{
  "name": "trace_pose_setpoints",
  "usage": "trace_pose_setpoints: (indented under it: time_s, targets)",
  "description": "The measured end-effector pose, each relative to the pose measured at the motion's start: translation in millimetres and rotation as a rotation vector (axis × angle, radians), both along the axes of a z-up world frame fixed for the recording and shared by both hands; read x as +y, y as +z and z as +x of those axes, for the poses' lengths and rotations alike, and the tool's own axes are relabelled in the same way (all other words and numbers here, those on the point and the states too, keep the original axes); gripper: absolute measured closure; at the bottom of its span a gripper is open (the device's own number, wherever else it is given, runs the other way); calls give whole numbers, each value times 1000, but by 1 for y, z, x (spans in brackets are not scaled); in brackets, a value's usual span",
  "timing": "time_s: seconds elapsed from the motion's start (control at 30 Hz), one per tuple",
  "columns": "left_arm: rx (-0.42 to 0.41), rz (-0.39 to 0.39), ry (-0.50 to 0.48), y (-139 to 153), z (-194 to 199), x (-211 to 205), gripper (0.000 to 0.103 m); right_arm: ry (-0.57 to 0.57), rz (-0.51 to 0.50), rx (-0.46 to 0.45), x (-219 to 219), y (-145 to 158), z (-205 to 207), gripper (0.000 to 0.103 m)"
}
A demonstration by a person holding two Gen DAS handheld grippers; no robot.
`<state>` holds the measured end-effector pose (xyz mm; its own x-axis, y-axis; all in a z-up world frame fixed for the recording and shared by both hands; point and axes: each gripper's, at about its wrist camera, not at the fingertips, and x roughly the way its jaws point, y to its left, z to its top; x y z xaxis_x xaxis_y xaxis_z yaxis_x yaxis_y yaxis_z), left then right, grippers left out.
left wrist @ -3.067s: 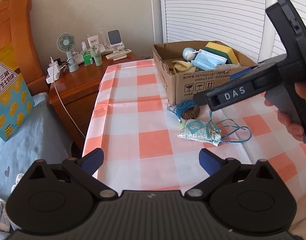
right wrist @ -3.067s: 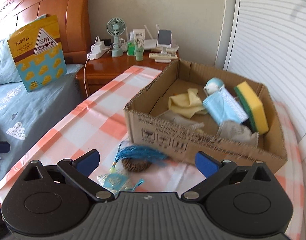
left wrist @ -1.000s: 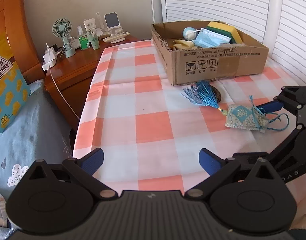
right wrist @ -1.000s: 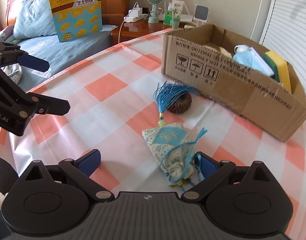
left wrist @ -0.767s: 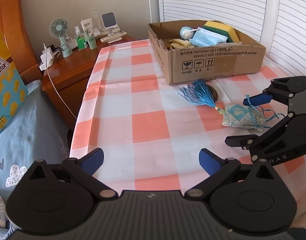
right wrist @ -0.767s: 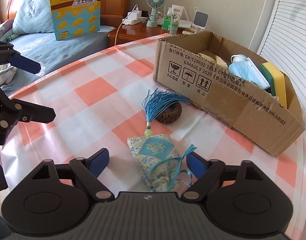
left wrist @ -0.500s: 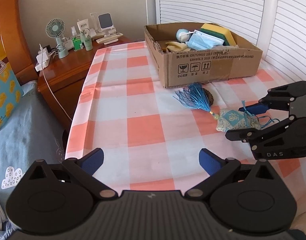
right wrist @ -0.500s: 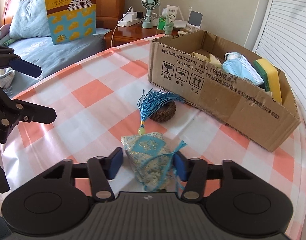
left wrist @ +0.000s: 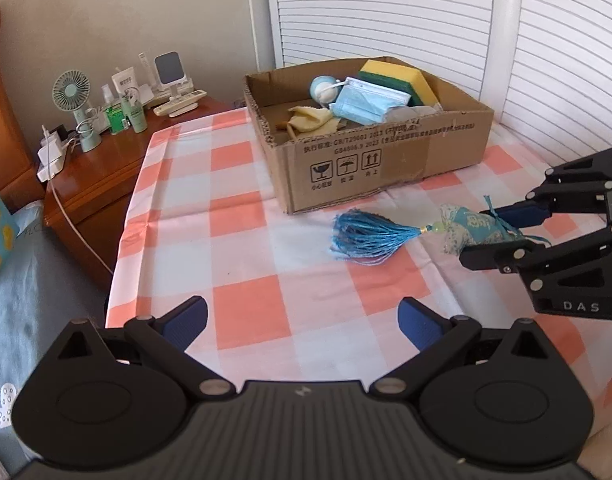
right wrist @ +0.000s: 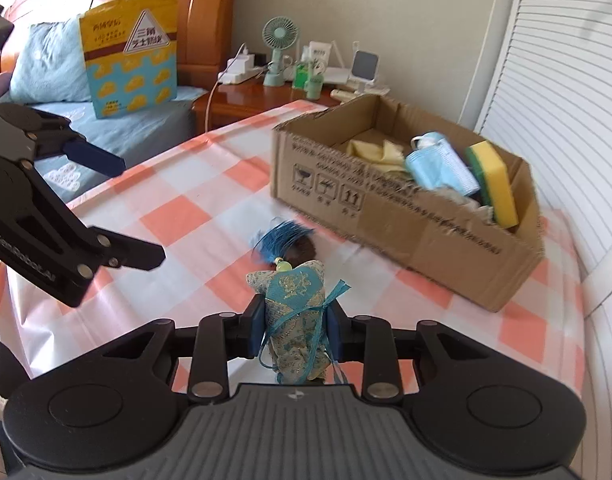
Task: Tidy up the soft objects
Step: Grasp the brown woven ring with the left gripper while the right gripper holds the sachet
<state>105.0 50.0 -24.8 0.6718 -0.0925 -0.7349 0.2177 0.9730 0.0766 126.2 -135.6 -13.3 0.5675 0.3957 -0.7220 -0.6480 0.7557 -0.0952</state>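
The right claw [right wrist: 293, 330] has just been closing, and now it is clenched on the small blue-and-gold brocade sachet [right wrist: 296, 322], with both blue pads pressing the sides of the cloth bag. In the left wrist view the sachet [left wrist: 472, 230] seems lifted a little above the table with the orange-and-white checked cloth [left wrist: 242, 304], and its blue thread tassel [left wrist: 364, 237] hangs out toward 9 o'clock; whether the tassel tip is touching the cloth, I cannot tell. The left claw [left wrist: 302, 318] is released and holds nothing, low at 6 o'clock over the table. The step in hand is, I judge, the pick-up of the sachet. The open brown cardboard box [right wrist: 402, 216], which already contains a yellow-green sponge [right wrist: 492, 182], a blue face mask [right wrist: 440, 170] and a yellow cloth [right wrist: 376, 152], stands at about 1 o'clock from the right claw. The next move probably calls for carrying the sachet over the near wall of the box, high enough that the tassel does not catch on the edge, and only then releasing.
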Motion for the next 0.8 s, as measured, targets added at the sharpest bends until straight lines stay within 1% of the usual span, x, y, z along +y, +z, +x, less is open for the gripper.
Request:
trace_pose_setpoints:
  time_s: [0.13,0.3,0.53,0.6,0.7,0.73,0.77,0.8]
  targets:
    - [2,2,-51,-2,11,-14,2,-49,24,-15,-16,14,0,67]
    - [37,-13,-99,-10,28,-31,2,-98,33,-22,-34,20,-3,67]
    - [30,18,-178,-19,42,-55,3,-166,49,-30,-56,27,-4,67]
    - [29,9,-195,-22,46,-59,6,-176,48,-25,-60,30,-3,67]
    - [36,-3,-214,-26,53,-63,19,-182,23,-10,-65,26,1,67]
    - [41,-7,-217,-28,55,-64,26,-184,13,-1,-66,23,2,67]
    - [50,-10,-219,-30,58,-66,30,-188,8,5,-67,20,3,67]
    - [56,-7,-219,-32,60,-68,30,-193,2,11,-69,17,4,67]
